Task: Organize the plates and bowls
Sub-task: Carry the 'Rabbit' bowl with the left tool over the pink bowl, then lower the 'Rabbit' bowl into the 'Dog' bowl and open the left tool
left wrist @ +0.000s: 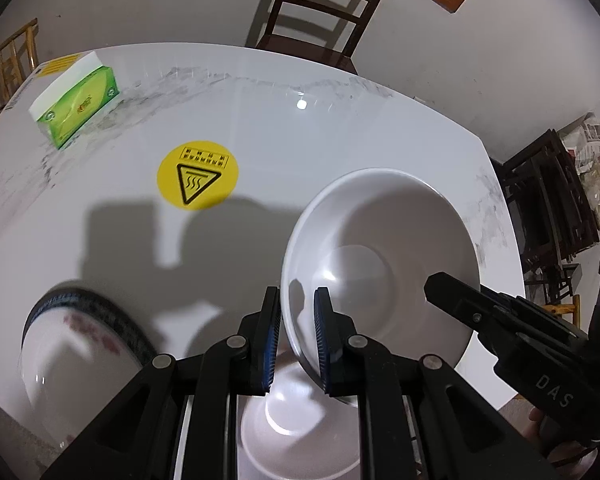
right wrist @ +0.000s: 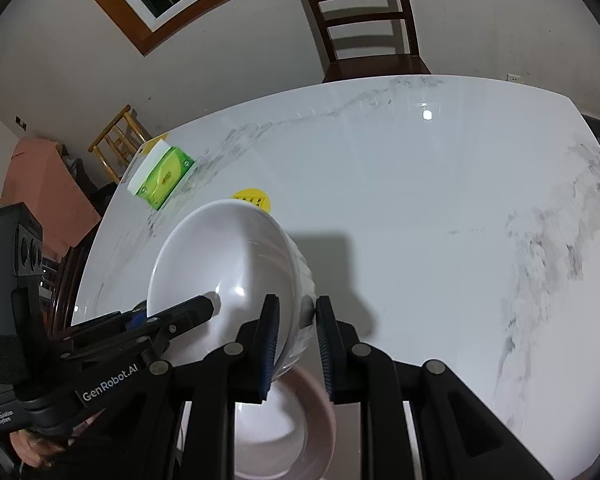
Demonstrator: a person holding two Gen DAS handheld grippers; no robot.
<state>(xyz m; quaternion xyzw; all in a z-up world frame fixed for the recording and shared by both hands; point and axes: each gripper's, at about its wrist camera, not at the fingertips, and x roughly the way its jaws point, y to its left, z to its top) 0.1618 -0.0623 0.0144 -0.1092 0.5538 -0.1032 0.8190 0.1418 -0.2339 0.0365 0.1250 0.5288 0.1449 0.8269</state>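
Note:
A plain white bowl (left wrist: 380, 248) (right wrist: 224, 264) hangs tilted above the table, held from two sides. My left gripper (left wrist: 298, 320) is shut on its near rim, one pad inside and one outside. My right gripper (right wrist: 298, 320) is shut on the opposite rim in the same way. Each gripper shows in the other's view: the right gripper (left wrist: 440, 286) reaches into the bowl from the right, the left gripper (right wrist: 206, 308) from the left. Under the fingers stands a second pale bowl (left wrist: 300, 420) (right wrist: 280, 420), partly hidden. A bowl with a dark patterned rim (left wrist: 80, 340) sits at lower left.
The white marble table (right wrist: 440, 220) carries a green tissue box (left wrist: 76, 102) (right wrist: 164, 178) at its far left and a round yellow warning sticker (left wrist: 198, 176). A dark wooden chair (right wrist: 368, 20) stands beyond the far edge. Dark furniture (left wrist: 548, 208) stands off the right side.

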